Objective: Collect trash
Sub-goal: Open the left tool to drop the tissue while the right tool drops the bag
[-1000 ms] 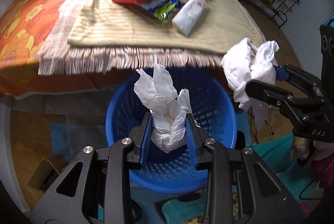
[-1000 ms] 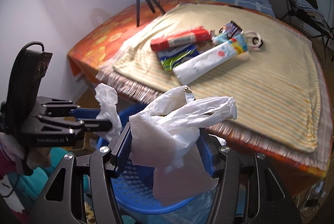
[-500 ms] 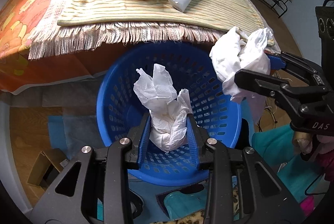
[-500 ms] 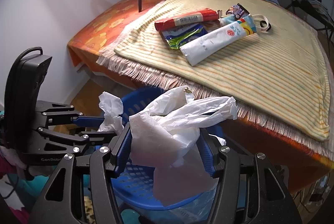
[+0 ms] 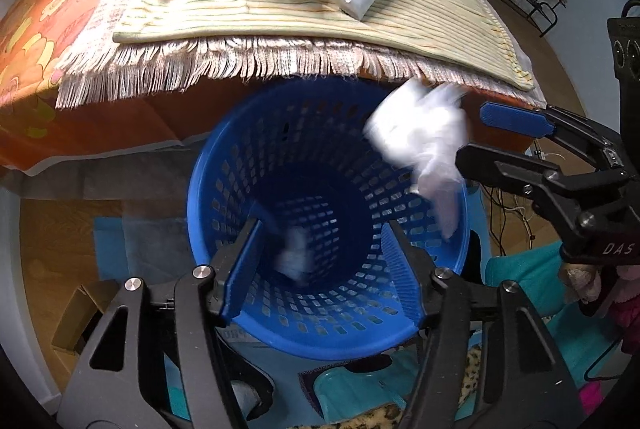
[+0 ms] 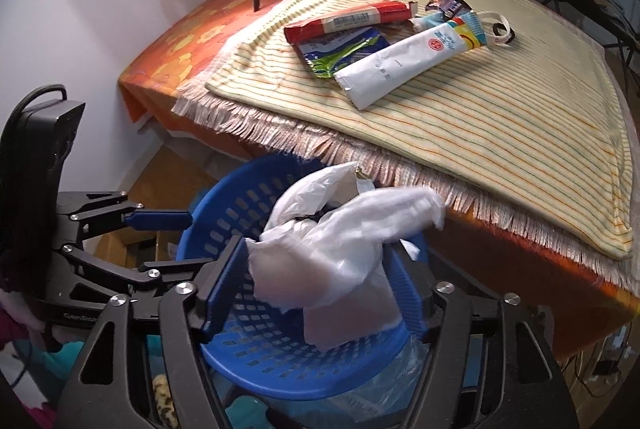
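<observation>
Both tongs hover above the blue basket [image 5: 256, 165], and both have just been opening. The left tongs [image 5: 320, 265] stand spread with nothing between them; a blurred white tissue [image 5: 294, 255] lies deep inside the basket. The right tongs [image 6: 316, 289] are spread too, with crumpled white paper [image 6: 340, 249] loose between them over the basket's rim.

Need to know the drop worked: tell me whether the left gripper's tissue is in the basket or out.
In. The tissue wad is a blur deep inside the blue basket, clear of the left gripper, whose jaws have just opened.
</observation>
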Demonstrator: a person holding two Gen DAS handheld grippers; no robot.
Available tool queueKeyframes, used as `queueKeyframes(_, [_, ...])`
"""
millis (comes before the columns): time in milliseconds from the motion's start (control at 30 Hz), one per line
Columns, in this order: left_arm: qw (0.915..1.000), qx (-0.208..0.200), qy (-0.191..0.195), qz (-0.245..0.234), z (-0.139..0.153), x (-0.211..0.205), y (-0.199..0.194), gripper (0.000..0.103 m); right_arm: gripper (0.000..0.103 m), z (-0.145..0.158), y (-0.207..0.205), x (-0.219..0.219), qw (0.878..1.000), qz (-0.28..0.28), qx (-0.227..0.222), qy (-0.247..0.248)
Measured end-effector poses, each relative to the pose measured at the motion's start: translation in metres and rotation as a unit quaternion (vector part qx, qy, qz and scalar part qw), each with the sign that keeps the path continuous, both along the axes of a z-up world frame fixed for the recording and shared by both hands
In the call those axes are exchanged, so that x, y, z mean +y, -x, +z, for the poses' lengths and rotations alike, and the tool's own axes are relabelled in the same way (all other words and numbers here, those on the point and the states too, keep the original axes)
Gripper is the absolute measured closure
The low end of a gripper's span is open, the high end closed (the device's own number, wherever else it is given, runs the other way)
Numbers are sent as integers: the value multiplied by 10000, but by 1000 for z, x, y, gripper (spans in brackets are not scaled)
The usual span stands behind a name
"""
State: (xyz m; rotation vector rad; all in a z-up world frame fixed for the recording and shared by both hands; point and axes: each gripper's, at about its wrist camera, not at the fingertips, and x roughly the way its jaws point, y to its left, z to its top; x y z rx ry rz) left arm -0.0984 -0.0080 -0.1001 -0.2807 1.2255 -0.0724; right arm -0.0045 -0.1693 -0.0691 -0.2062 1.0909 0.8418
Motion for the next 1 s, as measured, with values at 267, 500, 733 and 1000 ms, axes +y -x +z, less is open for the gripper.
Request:
queueKeyframes(267, [10000,-61,-23,35,4,3,-3,40,32,-1,-4,-2,9999,-100,60,-7])
queueKeyframes(500, [9990,-262,-366,25,17,7,-17,40,32,1,-8,-5,9998,-186,54,-57])
queueKeyframes(733, [9975,-699,-5,140,53,21,-33,40,32,5,-13,-10,9992,-348,31,-169])
queueKeyframes(1000, [9971,-660,16,378,59,33,-46,40,32,7,-18,-14,9986,-464,23,-251])
